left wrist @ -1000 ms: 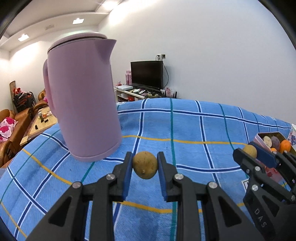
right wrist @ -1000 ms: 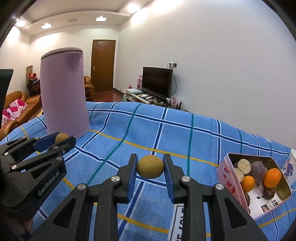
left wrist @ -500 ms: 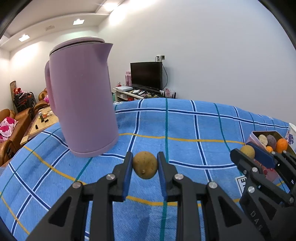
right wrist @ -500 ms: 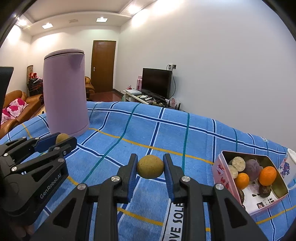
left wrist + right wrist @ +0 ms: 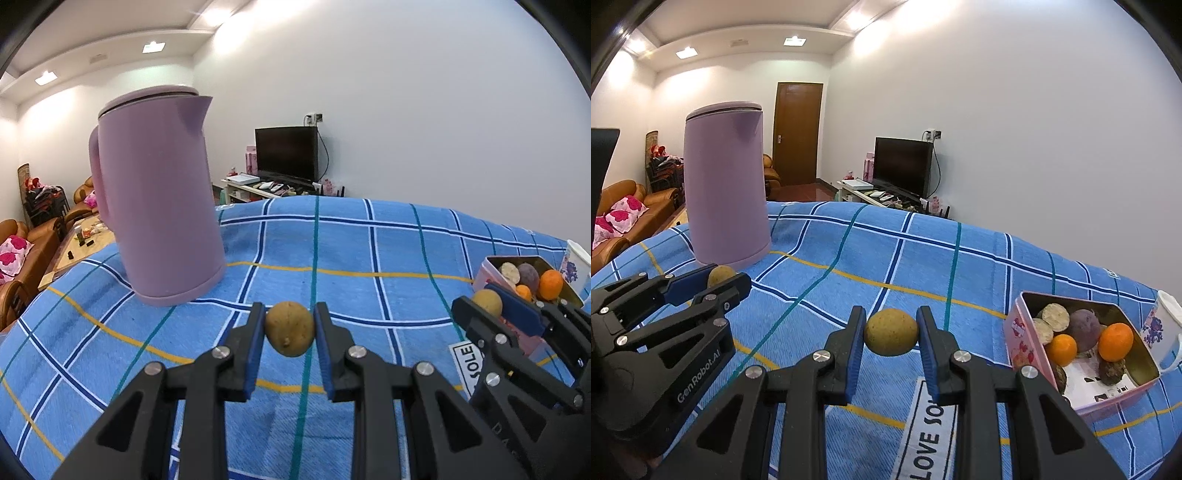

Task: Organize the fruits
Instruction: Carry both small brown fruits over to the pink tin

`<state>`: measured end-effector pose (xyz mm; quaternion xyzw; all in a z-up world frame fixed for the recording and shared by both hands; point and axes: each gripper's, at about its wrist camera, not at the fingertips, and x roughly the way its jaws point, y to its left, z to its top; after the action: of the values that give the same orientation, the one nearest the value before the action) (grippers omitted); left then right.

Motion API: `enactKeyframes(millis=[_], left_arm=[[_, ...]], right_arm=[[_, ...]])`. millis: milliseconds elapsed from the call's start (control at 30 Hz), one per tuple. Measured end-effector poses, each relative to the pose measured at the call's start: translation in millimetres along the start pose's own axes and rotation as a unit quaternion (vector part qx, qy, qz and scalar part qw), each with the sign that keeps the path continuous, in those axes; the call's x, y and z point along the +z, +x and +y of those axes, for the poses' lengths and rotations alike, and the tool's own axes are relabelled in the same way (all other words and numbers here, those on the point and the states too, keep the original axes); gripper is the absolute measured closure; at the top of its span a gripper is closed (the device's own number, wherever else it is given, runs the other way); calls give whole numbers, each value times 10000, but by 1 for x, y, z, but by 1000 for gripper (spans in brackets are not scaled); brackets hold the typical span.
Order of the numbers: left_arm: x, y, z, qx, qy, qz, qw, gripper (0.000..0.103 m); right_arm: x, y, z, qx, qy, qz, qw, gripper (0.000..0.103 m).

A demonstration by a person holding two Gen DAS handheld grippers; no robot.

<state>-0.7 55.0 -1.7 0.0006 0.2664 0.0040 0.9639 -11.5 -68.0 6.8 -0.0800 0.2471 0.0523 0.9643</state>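
Note:
My left gripper (image 5: 290, 330) is shut on a small brown-yellow round fruit (image 5: 290, 328), held above the blue checked cloth. My right gripper (image 5: 891, 332) is shut on a second brown-yellow fruit (image 5: 891, 331). Each gripper also shows in the other's view: the right one (image 5: 496, 308) at the right edge, the left one (image 5: 718, 280) at the left edge. A pink tin box (image 5: 1019, 332) at the right holds oranges (image 5: 1115, 341), a purple fruit (image 5: 1085, 326) and several pale round pieces; it lies right of and beyond the right gripper.
A tall lilac kettle (image 5: 159, 192) stands on the cloth at the back left. A white mug with a flower print (image 5: 1161, 325) sits just behind the tin. A white label with black letters (image 5: 925, 428) lies on the cloth under the right gripper.
Both grippers have drifted rightwards across the cloth with their fruits held. The kettle has slid left and farther off in both views, and the tin has come nearer.

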Motion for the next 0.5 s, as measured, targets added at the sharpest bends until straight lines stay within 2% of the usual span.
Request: enactKeyframes(millis=[500], left_arm=[[-7, -15, -19, -144, 121, -70, 9998, 75]], right_arm=[[-8, -14, -12, 7, 65, 18, 10000, 73]])
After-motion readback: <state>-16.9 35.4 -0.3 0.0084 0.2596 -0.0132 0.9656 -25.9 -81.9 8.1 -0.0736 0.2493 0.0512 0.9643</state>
